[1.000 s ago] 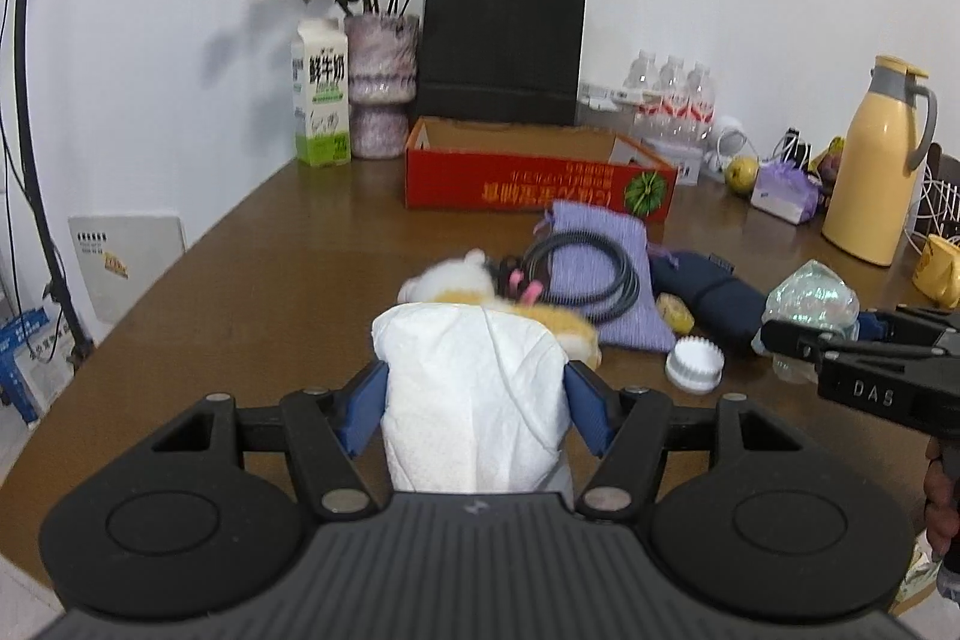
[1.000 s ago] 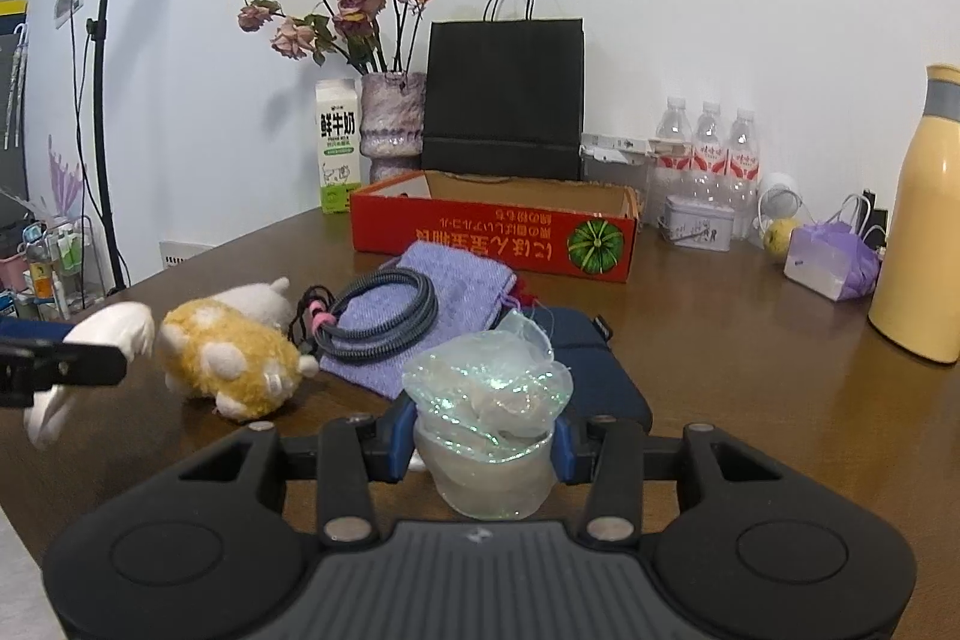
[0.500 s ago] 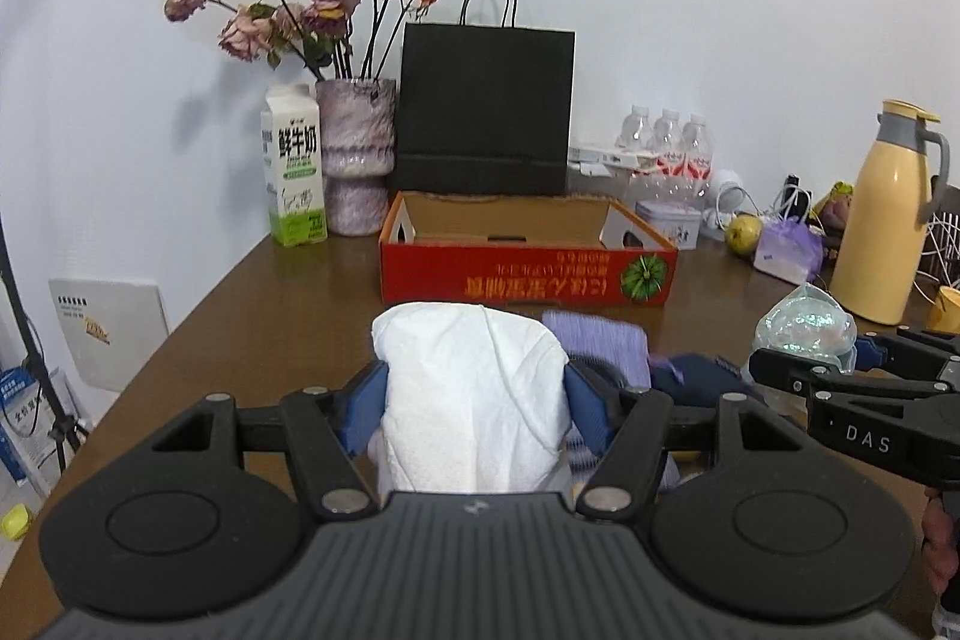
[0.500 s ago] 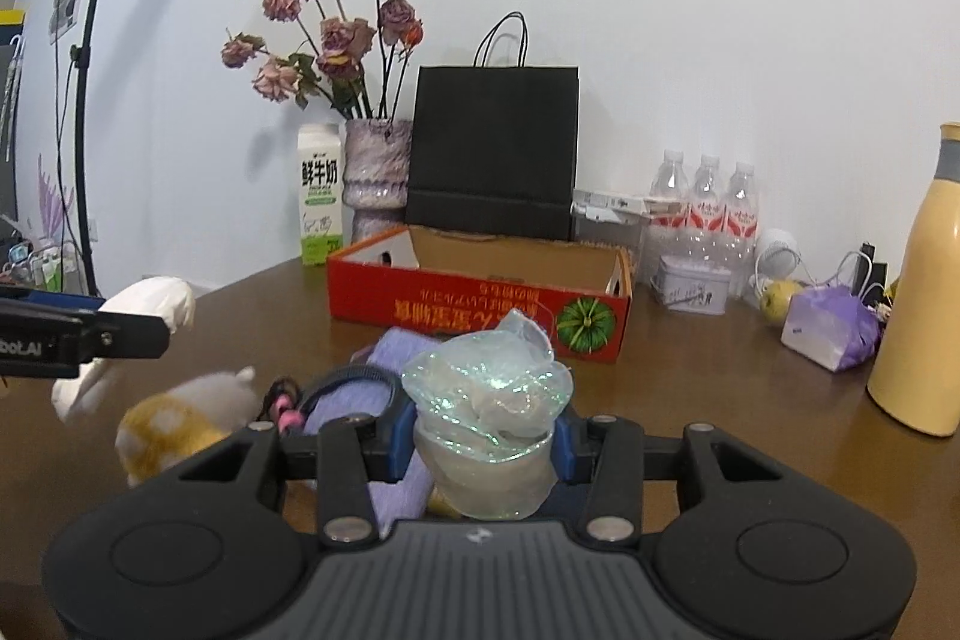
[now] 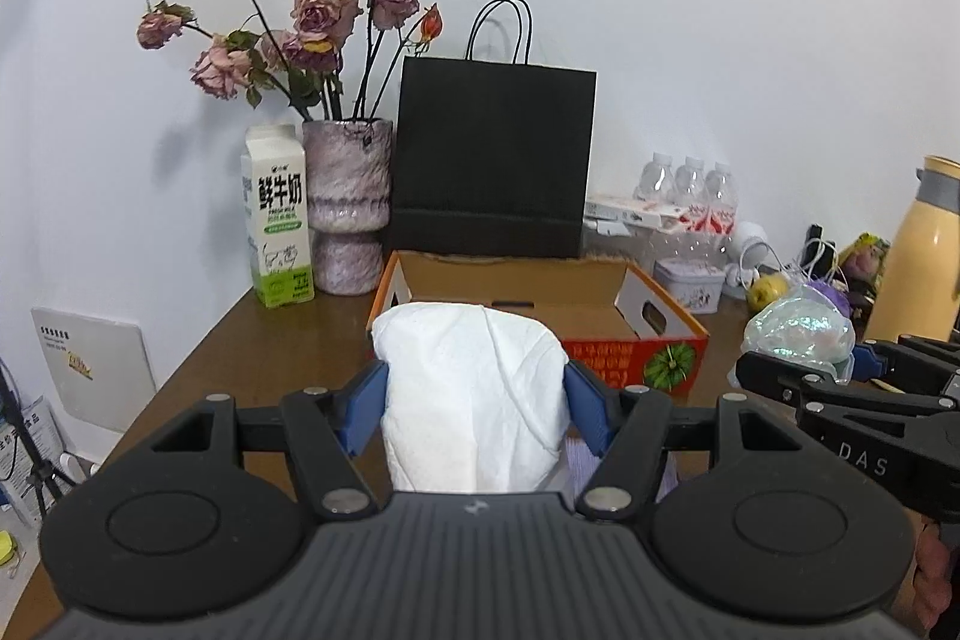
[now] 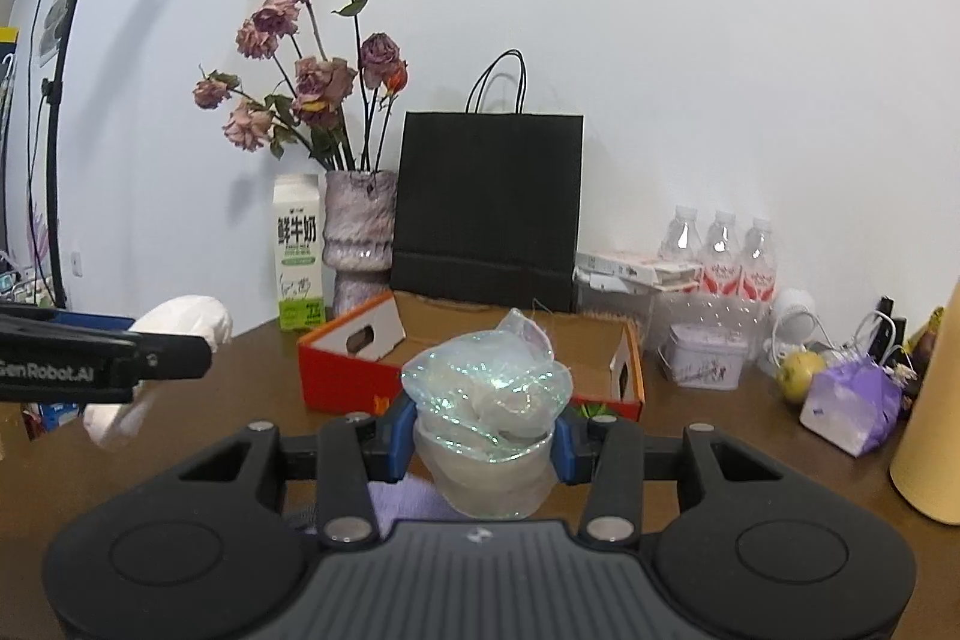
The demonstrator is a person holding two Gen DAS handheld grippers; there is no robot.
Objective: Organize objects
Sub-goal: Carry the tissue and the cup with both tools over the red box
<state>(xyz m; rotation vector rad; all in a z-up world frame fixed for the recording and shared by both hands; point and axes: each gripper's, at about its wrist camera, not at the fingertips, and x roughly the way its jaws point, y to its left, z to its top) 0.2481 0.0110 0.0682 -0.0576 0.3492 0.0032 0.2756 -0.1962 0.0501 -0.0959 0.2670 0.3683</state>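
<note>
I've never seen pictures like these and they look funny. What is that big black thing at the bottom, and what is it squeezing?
That black thing is a hand-held gripper, a two-finger pincher that a person carries, one in each hand. A small camera sits on each, looking along its fingers, so you get two pictures.

In the left picture, the left hand-held gripper squeezes a soft white crumpled cloth bundle. In the right picture, the right hand-held gripper squeezes a shiny see-through crinkly plastic wrap bundle.

Ahead, on the brown wooden table, is an open red cardboard box, with a white-and-green milk carton, a speckled pink vase of dried roses and a black paper bag behind it.
</note>
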